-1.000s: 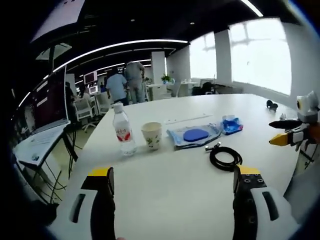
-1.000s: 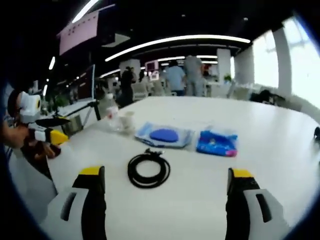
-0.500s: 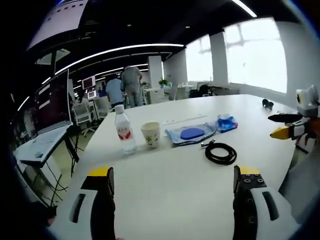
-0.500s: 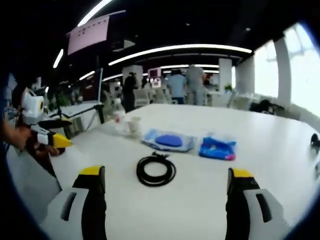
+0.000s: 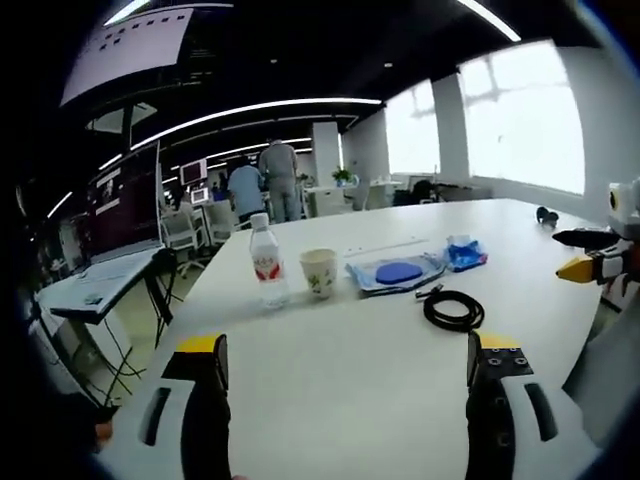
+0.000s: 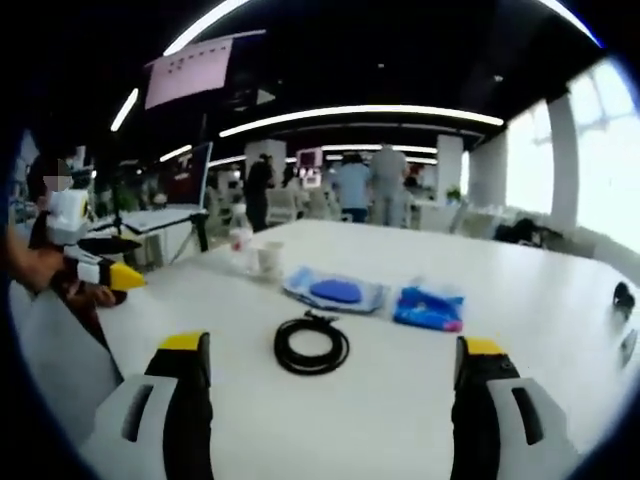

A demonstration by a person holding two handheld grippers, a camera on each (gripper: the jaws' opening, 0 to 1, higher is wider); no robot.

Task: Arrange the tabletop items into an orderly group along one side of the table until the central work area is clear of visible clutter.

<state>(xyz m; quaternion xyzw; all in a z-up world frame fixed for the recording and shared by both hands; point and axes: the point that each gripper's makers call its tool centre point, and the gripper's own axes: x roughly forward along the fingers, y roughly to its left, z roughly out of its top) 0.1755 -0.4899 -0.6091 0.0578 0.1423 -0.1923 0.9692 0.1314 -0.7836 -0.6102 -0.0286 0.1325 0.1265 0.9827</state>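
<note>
On the white table [image 5: 330,370] stand a clear water bottle [image 5: 267,262] with a red label and a paper cup [image 5: 319,272] side by side. Right of them lie a clear bag holding a blue disc [image 5: 399,272], a blue packet [image 5: 464,253] and a coiled black cable [image 5: 454,309]. My left gripper [image 5: 345,375] is open above the near table, well short of them. In the right gripper view the cable [image 6: 312,345] lies ahead of my open right gripper [image 6: 330,375], with the bag and disc [image 6: 335,291], the packet [image 6: 429,307], the cup [image 6: 268,258] and the bottle [image 6: 240,244] beyond.
The right gripper's yellow-tipped jaws [image 5: 590,262] enter the left gripper view from the right; the left gripper [image 6: 100,270] shows at the left of the right gripper view. A small dark object [image 5: 546,213] lies far right on the table. People [image 5: 262,182] stand by desks [image 5: 100,285] behind.
Both cameras have pulled back and risen a little, so the items look smaller and farther. Nothing on the table has moved, and both grippers stay open.
</note>
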